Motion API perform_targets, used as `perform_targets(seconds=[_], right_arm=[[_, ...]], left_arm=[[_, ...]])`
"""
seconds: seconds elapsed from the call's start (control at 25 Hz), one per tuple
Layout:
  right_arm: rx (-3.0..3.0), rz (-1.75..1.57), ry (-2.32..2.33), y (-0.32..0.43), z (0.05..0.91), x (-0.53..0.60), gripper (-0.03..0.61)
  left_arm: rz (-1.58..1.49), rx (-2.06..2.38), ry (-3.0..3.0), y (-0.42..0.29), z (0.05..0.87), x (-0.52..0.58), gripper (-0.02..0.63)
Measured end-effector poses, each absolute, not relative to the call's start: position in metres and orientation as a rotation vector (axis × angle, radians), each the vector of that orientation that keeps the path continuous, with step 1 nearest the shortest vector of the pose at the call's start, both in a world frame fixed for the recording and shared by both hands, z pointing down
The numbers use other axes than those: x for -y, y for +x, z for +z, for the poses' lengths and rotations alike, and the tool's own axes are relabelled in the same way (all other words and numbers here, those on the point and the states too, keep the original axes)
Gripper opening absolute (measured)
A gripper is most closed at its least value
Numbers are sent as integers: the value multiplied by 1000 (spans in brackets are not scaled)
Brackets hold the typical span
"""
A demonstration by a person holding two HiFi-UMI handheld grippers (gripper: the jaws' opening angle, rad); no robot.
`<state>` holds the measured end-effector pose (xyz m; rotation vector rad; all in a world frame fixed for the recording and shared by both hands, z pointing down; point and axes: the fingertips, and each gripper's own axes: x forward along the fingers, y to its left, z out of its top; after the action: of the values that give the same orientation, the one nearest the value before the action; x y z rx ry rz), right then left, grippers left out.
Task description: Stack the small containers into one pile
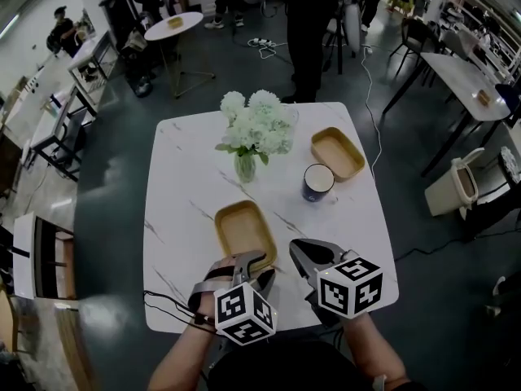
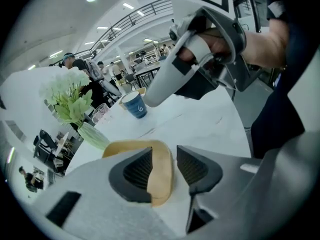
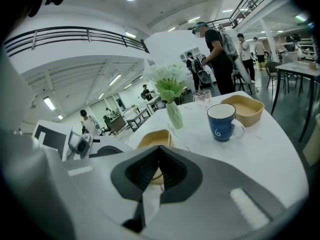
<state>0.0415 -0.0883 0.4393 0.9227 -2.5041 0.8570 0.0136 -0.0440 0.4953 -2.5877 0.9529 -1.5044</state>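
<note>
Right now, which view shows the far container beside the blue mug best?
The head view: the far container lies whole and unobstructed from above, beside the blue mug. The right gripper view shows it side-on, partly behind the mug. The left gripper view shows at most a sliver.

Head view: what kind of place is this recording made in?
Probably a large open office or lab hall: other desks around the table, a person standing nearby, and a railed upper floor overhead.
</note>
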Motion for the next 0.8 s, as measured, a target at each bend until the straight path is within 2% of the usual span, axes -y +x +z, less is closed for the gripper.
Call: perform_targets(seconds=[0.28, 0.44, 0.8], right_arm=[[2493, 817, 942, 30, 445, 92, 0], [2475, 799, 953, 23, 453, 93, 21], [2342, 742, 1024, 5, 489, 99, 64]], left_arm=[[-1081, -1446, -2817, -17, 466, 62, 155], [-808, -1802, -2910, -50, 459, 69, 124], [-810, -1908, -2948, -91, 482, 62, 130]])
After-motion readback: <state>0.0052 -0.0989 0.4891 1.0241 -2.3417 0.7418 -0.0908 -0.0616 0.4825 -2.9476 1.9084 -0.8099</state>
